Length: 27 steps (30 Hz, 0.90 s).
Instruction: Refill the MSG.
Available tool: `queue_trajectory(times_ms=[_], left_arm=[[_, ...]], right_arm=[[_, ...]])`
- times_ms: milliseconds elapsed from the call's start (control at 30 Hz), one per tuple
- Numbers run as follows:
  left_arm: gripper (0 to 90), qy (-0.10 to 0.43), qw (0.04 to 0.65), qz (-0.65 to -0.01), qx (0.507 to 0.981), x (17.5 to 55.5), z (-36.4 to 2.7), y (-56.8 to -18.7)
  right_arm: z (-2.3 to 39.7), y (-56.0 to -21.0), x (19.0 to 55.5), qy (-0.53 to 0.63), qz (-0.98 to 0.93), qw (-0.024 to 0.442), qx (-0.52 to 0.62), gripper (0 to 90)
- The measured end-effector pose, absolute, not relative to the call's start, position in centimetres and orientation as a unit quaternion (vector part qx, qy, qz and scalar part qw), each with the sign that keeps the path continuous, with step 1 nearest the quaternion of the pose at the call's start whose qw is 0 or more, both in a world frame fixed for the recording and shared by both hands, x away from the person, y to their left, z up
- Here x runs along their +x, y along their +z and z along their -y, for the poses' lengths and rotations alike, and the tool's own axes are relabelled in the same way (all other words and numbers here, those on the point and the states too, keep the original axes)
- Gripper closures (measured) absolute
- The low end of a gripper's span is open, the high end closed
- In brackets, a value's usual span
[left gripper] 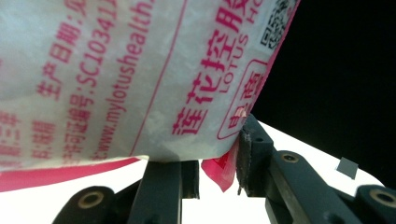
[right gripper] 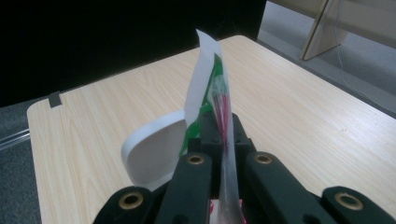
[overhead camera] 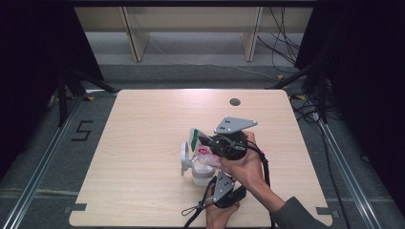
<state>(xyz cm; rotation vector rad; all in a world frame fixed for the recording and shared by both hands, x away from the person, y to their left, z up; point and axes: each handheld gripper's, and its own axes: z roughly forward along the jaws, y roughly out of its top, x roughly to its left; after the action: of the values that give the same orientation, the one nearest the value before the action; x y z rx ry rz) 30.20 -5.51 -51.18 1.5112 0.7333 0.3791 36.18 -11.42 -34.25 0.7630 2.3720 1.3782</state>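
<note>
Pouch [right gripper: 212, 88] pinched in right gripper [right gripper: 223, 122]

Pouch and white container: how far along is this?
Done: the container's hinged lid stands open, and the printed pouch is up off the table, over the white container. In hand: the right hand-held gripper pinches the pouch's sealed edge; the left hand-held gripper has the pouch's lower corner between its jaws. Left: whether the pouch is open or anything has gone in, I can't tell.
</note>
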Motion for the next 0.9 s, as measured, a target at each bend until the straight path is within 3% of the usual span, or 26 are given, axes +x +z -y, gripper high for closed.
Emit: queue_trajectory(times_ms=[900], left_arm=[[72.6,0.164,0.652,-0.328,0.664,30.16,5.29,-50.9]], right_arm=[[10.72,-33.99,36.39,0.471,-0.83,0.168,0.245,90.0]])
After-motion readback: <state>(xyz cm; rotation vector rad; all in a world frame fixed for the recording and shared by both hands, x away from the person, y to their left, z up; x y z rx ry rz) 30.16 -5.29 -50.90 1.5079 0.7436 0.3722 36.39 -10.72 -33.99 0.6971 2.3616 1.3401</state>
